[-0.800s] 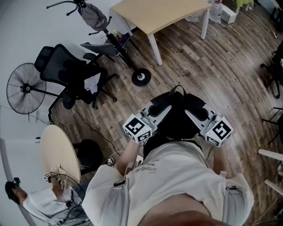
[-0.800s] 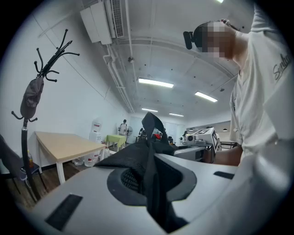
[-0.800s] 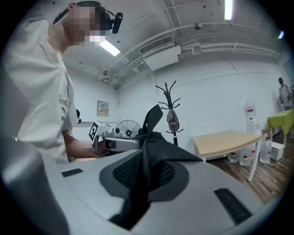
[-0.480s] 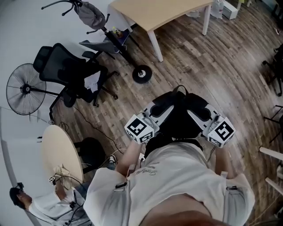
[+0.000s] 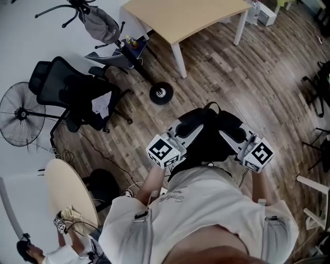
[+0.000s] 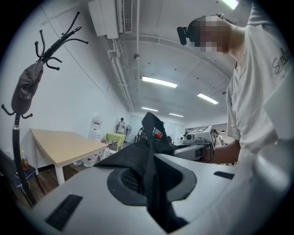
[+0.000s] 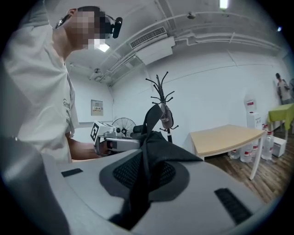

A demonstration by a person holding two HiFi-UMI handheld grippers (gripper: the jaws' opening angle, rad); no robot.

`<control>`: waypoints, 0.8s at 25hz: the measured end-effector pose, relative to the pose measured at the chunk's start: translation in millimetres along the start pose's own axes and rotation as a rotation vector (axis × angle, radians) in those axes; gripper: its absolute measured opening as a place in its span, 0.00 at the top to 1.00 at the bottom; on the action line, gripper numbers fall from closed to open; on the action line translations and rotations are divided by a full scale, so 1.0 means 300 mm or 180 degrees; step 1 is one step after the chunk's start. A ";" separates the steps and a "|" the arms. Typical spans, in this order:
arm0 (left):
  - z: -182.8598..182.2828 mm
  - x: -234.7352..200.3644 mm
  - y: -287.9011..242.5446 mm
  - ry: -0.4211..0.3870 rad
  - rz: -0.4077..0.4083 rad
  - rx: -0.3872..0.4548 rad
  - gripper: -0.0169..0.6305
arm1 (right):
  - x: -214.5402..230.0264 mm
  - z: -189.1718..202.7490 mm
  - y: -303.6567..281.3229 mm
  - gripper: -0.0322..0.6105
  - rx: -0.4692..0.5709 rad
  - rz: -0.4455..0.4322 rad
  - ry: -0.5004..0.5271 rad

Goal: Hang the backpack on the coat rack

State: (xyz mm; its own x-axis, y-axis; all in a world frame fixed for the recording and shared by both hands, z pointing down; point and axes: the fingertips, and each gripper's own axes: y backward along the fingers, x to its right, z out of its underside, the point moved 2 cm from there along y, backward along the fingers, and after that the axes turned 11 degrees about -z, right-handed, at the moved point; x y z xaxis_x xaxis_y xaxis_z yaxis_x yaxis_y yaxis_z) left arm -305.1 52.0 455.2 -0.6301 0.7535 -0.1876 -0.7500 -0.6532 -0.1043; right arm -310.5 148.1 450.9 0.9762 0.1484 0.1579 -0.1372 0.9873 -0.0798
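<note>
Our torso [image 5: 206, 216] hides the lower part of the backpack [image 5: 209, 147]. It hangs between our left gripper [image 5: 188, 128] and right gripper [image 5: 230, 133], each clamped on its fabric.

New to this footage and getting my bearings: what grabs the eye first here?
A black backpack, pinched on each side by the left gripper and the right gripper, hangs before the person over the wood floor. At the head view's upper left stands the coat rack, a grey bag hanging on it.

Black backpack [image 5: 207, 140], pale wood table [image 5: 185, 15]
</note>
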 end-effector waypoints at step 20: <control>-0.145 -0.548 -0.434 0.0014 0.0434 -0.0024 0.90 | 0.636 -0.118 -0.223 0.88 -0.0010 0.0270 0.0108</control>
State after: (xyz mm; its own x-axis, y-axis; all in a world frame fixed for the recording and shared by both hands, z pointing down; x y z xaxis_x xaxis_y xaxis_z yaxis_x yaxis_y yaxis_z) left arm -95.1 9.8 457.0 -0.7253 0.6573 -0.2049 -0.6558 -0.7501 -0.0849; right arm -109.1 108.4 451.7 0.9662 0.2296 0.1171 -0.2193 0.9711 -0.0945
